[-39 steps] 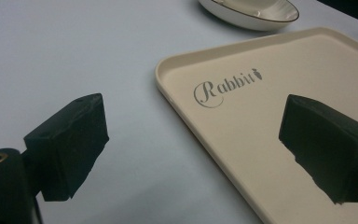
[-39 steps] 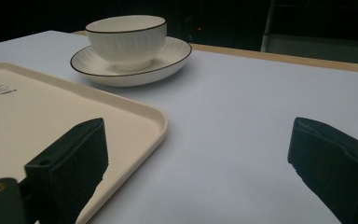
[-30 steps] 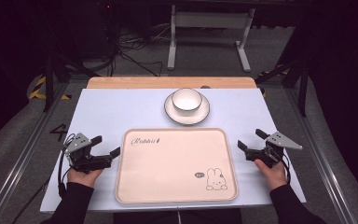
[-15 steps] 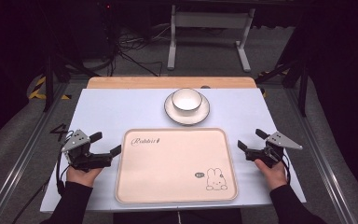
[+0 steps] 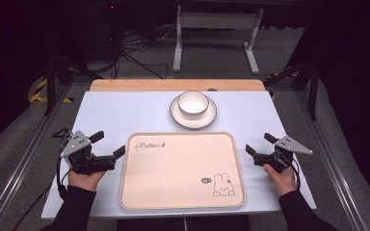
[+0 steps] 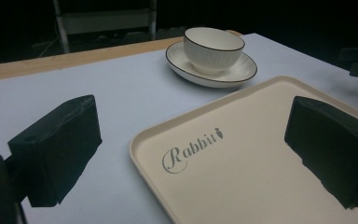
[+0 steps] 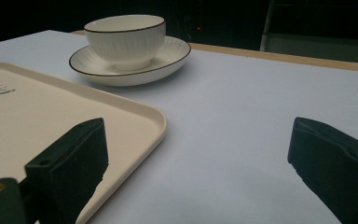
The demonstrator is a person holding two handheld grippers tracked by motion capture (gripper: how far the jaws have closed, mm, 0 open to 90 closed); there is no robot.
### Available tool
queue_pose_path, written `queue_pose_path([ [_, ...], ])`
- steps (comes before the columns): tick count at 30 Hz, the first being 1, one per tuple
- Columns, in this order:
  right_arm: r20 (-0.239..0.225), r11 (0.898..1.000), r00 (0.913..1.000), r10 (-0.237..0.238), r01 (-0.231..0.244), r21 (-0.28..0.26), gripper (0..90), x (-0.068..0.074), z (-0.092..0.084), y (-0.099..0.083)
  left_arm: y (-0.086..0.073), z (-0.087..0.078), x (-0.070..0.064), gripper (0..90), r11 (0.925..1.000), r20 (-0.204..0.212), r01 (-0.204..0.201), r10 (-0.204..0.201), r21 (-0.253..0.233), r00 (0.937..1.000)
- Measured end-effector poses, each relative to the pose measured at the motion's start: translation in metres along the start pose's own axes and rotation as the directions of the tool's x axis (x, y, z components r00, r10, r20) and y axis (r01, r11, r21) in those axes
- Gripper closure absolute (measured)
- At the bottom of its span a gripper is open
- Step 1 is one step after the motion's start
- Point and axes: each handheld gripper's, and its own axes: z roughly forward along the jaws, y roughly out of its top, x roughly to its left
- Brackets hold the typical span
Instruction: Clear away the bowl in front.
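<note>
**Tray flanked by both grippers, nothing yet gripped; bowl and saucer untouched**

High view. A cream tray (image 5: 183, 171) with a rabbit print lies flat on the near half of the pale blue table (image 5: 120, 115). The left gripper (image 5: 108, 147) rests on the table just beside the tray's left edge, jaws spread and holding nothing. The right gripper (image 5: 258, 147) sits just beside the tray's right edge, likewise spread and holding nothing. A white bowl (image 5: 193, 102) stands upright on a saucer (image 5: 193, 119) just beyond the tray's far edge, apart from it. The tray surface is bare.

Left gripper view. The two black jaws stand wide apart, one over the bare table, the other over the tray (image 6: 242, 158); the tray's near-left corner lies between them, with no contact visible. The bowl (image 6: 213, 49) on its saucer (image 6: 242, 70) stands farther off, intact and level.

Right gripper view. The jaws stand wide apart; the tray's (image 7: 51, 116) corner reaches in by the left jaw, and bare table lies between the jaws. The bowl (image 7: 123, 39) and saucer (image 7: 172, 53) are well ahead.

Assessment. The work appears to be at its start: no grasp has been made and nothing has been loaded. Judged remaining: closing on the tray rim from both sides, or fetching the bowl and saucer onto the tray; which is intended cannot be determined.
</note>
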Motion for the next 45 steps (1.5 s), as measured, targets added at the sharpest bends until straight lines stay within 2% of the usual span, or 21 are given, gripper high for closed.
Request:
queue_pose_path([
  [2,0.000,1.000,1.0000,0.000,0.000,0.000,5.4,0.000,0.000,0.000,0.001,-0.001,0.000,4.3,0.9999,0.004,0.000,0.000,-0.011,1.0000],
  [7,0.000,1.000,1.0000,0.001,-0.001,0.000,5.4,0.000,0.000,0.000,0.004,-0.002,-0.002,4.4,0.9998,-0.018,-0.014,0.013,-0.012,0.9997],
  [11,-0.002,1.000,1.0000,0.004,-0.004,-0.004,5.4,0.000,0.000,0.000,0.005,0.000,-0.002,4.6,1.0000,-0.002,0.002,-0.002,-0.004,1.0000],
  [16,-0.001,1.000,1.0000,0.002,-0.002,-0.004,5.4,0.000,0.000,0.000,0.012,0.007,-0.008,4.9,0.9998,0.022,-0.020,0.020,0.006,0.9996],
  [27,-0.001,1.000,1.0000,0.004,-0.004,-0.004,5.4,0.000,-0.001,0.000,0.027,0.036,-0.031,4.9,0.9979,0.069,-0.062,0.060,0.019,0.9958],
  [34,0.000,1.000,1.0000,0.003,-0.003,-0.004,5.4,0.000,-0.001,0.000,0.039,0.053,-0.042,4.8,0.9975,0.088,-0.066,0.064,0.024,0.9941],
  [39,0.000,1.000,1.0000,0.003,-0.003,-0.004,5.4,0.000,-0.001,0.000,0.046,0.069,-0.049,4.3,0.9953,0.109,-0.087,0.082,0.044,0.9906],
  [42,-0.001,1.000,1.0000,0.003,-0.003,-0.004,5.4,0.000,-0.001,0.000,0.052,0.078,-0.054,1.5,0.9957,0.132,-0.077,0.070,0.052,0.9889],
  [45,-0.004,1.000,1.0000,0.001,-0.001,-0.005,5.0,0.000,-0.001,0.000,0.058,0.085,-0.059,0.2,0.9941,0.139,-0.094,0.086,0.053,0.9865],
])
